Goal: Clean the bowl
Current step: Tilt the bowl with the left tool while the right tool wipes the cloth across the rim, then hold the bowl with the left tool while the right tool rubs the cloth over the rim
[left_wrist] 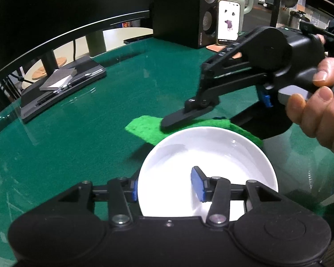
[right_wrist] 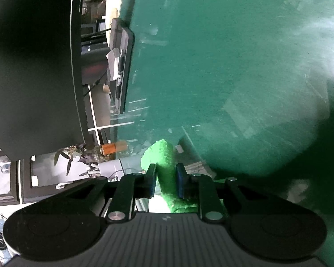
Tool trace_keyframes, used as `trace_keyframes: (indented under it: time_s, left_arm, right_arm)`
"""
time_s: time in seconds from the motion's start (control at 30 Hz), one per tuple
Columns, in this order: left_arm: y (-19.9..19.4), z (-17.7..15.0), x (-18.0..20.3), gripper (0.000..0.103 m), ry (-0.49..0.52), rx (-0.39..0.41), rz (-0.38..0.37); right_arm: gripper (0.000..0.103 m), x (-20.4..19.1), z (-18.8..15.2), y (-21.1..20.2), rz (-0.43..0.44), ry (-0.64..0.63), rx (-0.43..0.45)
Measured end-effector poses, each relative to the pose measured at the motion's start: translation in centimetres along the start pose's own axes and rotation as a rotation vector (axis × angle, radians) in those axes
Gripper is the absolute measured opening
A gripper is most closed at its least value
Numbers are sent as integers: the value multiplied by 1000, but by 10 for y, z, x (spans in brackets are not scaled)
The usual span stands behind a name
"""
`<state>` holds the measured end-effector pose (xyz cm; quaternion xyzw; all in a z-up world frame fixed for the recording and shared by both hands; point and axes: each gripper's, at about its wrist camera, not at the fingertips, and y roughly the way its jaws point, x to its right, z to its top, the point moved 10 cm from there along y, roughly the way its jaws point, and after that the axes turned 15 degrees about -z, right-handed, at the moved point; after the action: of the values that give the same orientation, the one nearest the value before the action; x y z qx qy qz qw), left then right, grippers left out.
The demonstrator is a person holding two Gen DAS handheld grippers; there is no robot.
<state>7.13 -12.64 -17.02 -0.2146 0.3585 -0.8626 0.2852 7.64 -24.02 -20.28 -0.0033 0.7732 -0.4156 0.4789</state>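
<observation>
Jaws: right gripper [right_wrist: 165,181] clamped on green sponge [right_wrist: 164,166]; left gripper [left_wrist: 167,188] parted w/ white bowl [left_wrist: 208,155] rim between pads, no visible squeeze. Bowl sits on green table [left_wrist: 82,133], sponge just behind it.

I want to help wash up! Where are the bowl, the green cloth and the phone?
bowl [left_wrist: 222,146]: left wrist view, inner white wall.
green cloth [right_wrist: 164,166]: right wrist view, middle of the fold.
phone [left_wrist: 229,22]: left wrist view, lit screen.
</observation>
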Motion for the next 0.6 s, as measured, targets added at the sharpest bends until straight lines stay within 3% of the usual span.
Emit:
trace_keyframes:
  time_s: [0.3, 0.6]
  left_arm:
    - [1, 0, 1, 48, 1, 7, -15]
    - [1, 0, 2, 48, 1, 2, -6]
  right_arm:
    - [20, 30, -4, -12, -33, 101, 5]
    - [23, -16, 6, 21, -18, -16, 1]
